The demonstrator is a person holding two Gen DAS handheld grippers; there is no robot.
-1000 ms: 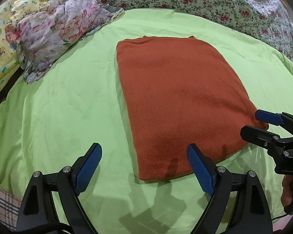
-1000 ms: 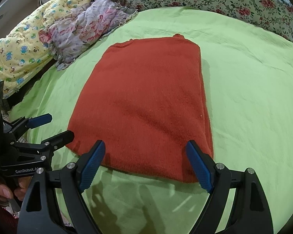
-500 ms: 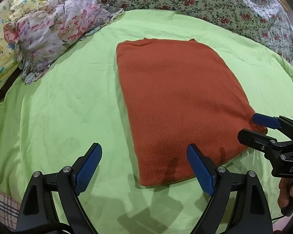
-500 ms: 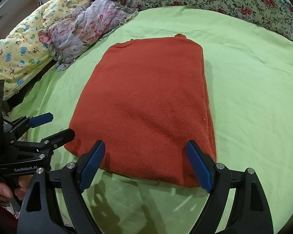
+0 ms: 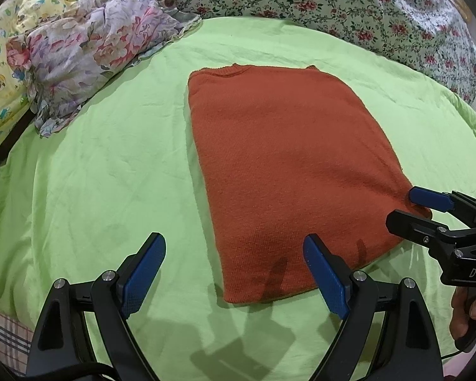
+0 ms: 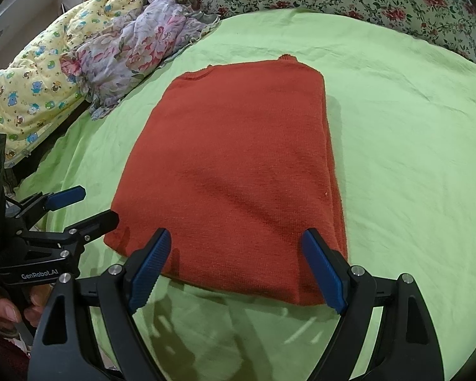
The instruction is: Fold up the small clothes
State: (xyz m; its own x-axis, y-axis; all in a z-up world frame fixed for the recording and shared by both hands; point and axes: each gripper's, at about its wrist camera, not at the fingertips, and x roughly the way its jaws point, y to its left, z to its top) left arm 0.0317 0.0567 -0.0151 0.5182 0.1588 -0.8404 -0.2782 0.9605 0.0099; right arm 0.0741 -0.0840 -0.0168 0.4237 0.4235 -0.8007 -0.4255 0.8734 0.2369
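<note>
A rust-orange knit sweater (image 5: 285, 165) lies flat on the green bedsheet (image 5: 95, 174), sleeves folded in, neck at the far end; it also shows in the right wrist view (image 6: 238, 174). My left gripper (image 5: 234, 263) is open and empty over the sweater's near left hem corner. My right gripper (image 6: 234, 263) is open and empty over the near right hem. In the left wrist view the right gripper (image 5: 412, 206) stands open at the right hem corner. In the right wrist view the left gripper (image 6: 85, 204) stands open at the left hem corner.
A crumpled floral cloth (image 5: 89, 50) and a yellow cartoon quilt (image 6: 31, 85) lie at the far left. A floral bedspread (image 5: 333, 3) runs along the far side. The green sheet (image 6: 412, 158) spreads to the right of the sweater.
Both grippers have drawn back slightly from the sweater's near hem and stay open. The sweater has not moved.
</note>
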